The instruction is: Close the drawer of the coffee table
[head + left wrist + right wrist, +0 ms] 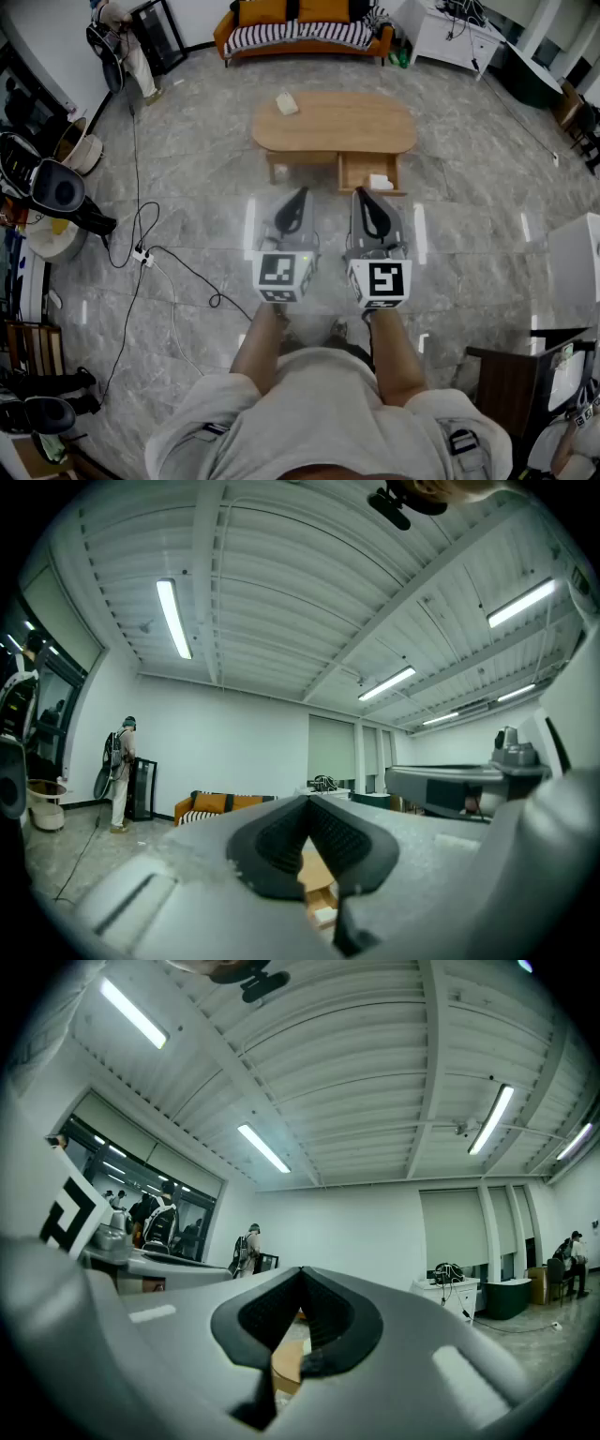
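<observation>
An oval wooden coffee table (334, 121) stands on the grey stone floor ahead of me. Its right drawer (370, 172) is pulled out toward me, with a small white thing (381, 182) inside. A second drawer front (302, 162) at the left sits flush. My left gripper (300, 193) and right gripper (359, 193) are held side by side, level, short of the table, both shut and empty. In the left gripper view my gripper (309, 802) shows a sliver of the table (315, 872) past its closed tips. In the right gripper view my gripper (301, 1272) hides most of the table (286, 1361).
A white object (287, 103) lies on the tabletop's left end. An orange sofa (302, 31) with a striped cushion stands behind the table. Cables (150, 253) and gear lie on the floor at left. A person (120, 769) stands by the far wall. A dark cabinet (511, 384) is at right.
</observation>
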Motion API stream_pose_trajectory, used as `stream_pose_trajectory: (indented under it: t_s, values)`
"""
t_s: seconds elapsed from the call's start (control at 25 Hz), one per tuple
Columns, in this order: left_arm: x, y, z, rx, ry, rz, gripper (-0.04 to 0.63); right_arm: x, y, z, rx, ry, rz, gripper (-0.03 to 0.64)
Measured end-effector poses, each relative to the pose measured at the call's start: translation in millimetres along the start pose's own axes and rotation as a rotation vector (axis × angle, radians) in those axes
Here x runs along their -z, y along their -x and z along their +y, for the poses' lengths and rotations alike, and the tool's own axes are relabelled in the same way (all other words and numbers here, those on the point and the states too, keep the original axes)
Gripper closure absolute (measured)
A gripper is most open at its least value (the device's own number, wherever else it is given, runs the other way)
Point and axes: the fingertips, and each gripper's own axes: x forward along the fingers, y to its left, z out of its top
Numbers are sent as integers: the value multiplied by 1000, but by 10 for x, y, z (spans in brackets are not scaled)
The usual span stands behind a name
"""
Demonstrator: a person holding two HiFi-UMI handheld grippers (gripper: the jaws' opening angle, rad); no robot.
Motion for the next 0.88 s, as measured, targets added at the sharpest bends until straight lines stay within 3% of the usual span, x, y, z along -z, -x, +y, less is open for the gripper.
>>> stream_pose_trajectory:
  t_s: [0.56,0.88]
  values:
    - [118,-319,-444,9,-10,30,575,54,80,-509,10,18,-7,611]
    - [276,-528,-668,-1,1,71,574,302,132,-900,34,-30,36,611]
